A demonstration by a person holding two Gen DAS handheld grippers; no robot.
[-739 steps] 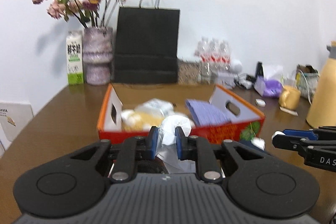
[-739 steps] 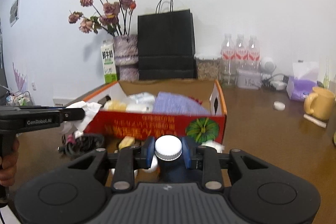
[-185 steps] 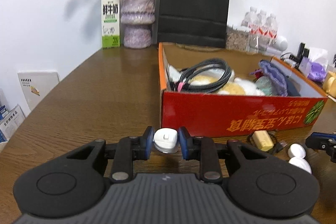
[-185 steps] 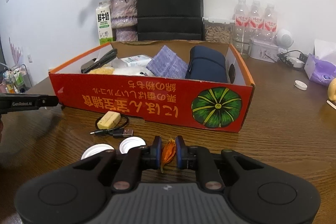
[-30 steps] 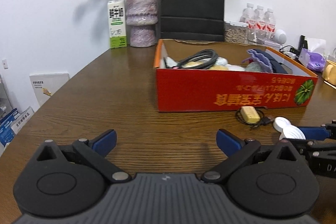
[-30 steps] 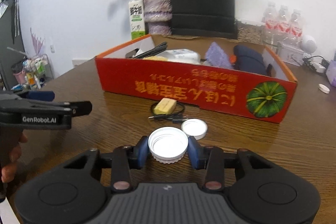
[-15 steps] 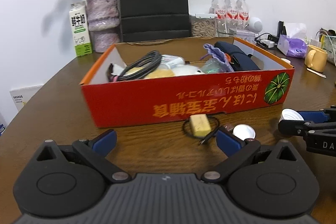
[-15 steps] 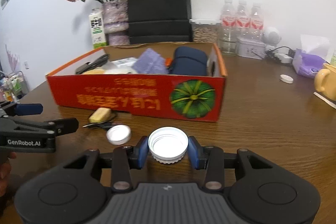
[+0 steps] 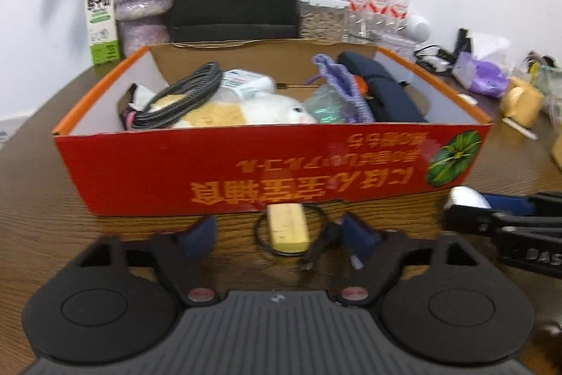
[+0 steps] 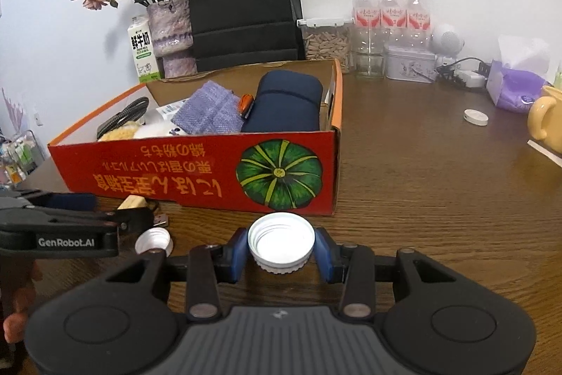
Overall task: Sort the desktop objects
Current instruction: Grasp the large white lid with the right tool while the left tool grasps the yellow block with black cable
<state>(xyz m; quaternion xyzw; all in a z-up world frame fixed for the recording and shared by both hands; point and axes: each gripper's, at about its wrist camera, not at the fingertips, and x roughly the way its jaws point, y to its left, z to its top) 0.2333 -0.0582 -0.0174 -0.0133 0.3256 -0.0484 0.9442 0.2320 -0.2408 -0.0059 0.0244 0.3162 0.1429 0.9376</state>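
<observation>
A red cardboard box (image 9: pixel 246 164) (image 10: pixel 196 171) holds a coiled cable, a plush toy, a purple pouch and a navy case. My left gripper (image 9: pixel 281 239) is open, its fingers on either side of a yellow block with a black cable (image 9: pixel 286 227) on the table before the box. My right gripper (image 10: pixel 281 250) is shut on a white bottle cap (image 10: pixel 281 241), held open side up in front of the box's pumpkin picture. A second white cap (image 10: pixel 153 241) lies on the table to the left, beside the left gripper's finger.
A vase of dried flowers (image 10: pixel 172 34), a milk carton (image 10: pixel 142 50), a black paper bag (image 10: pixel 242 6), water bottles (image 10: pixel 390 16) and a tin stand at the back. A yellow mug (image 10: pixel 546 122), a purple tissue pack (image 10: pixel 513 86) and a small white lid (image 10: pixel 475 117) sit at the right.
My left gripper has moved forward and its fingers have narrowed around the yellow block with the cable. My right gripper still holds the cap and has moved closer to the box.
</observation>
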